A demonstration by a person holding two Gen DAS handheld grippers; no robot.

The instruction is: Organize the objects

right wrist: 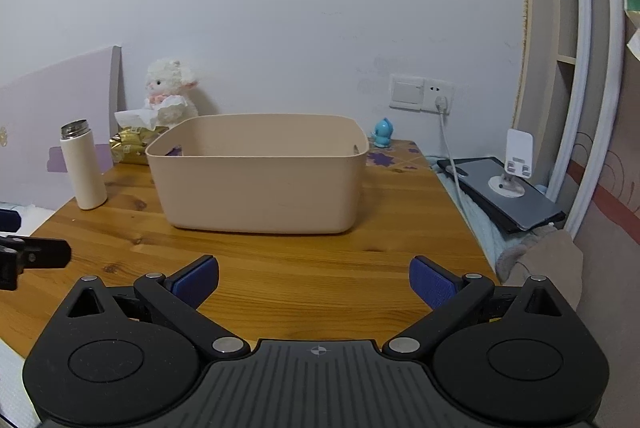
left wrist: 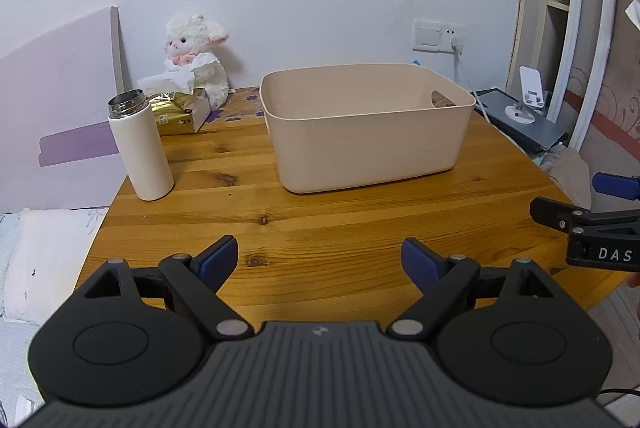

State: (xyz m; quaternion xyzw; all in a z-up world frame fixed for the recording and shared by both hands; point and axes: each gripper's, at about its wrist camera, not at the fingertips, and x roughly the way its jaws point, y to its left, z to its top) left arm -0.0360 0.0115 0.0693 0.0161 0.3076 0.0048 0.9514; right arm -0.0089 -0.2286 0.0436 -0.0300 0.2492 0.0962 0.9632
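Note:
A beige plastic bin (left wrist: 366, 132) (right wrist: 260, 180) stands on the wooden table (left wrist: 320, 228) (right wrist: 300, 260). To its left stands an uncapped white flask (left wrist: 140, 144) (right wrist: 83, 168). Behind that lie a gold tissue pack (left wrist: 180, 110) (right wrist: 130, 144) and a white plush lamb (left wrist: 200, 60) (right wrist: 170, 88). A small blue toy (right wrist: 383, 133) sits behind the bin at the right. My left gripper (left wrist: 320, 262) hangs open over the table's near edge with nothing between its fingers. My right gripper (right wrist: 314, 282) (left wrist: 576, 200) is open too, to the right of the left one.
A wall socket with a plugged cable (right wrist: 440, 104) is on the back wall. A dark tablet with a white phone stand (right wrist: 516, 164) lies right of the table on a cloth-covered surface. A bed with white bedding (left wrist: 44, 260) lies at the left.

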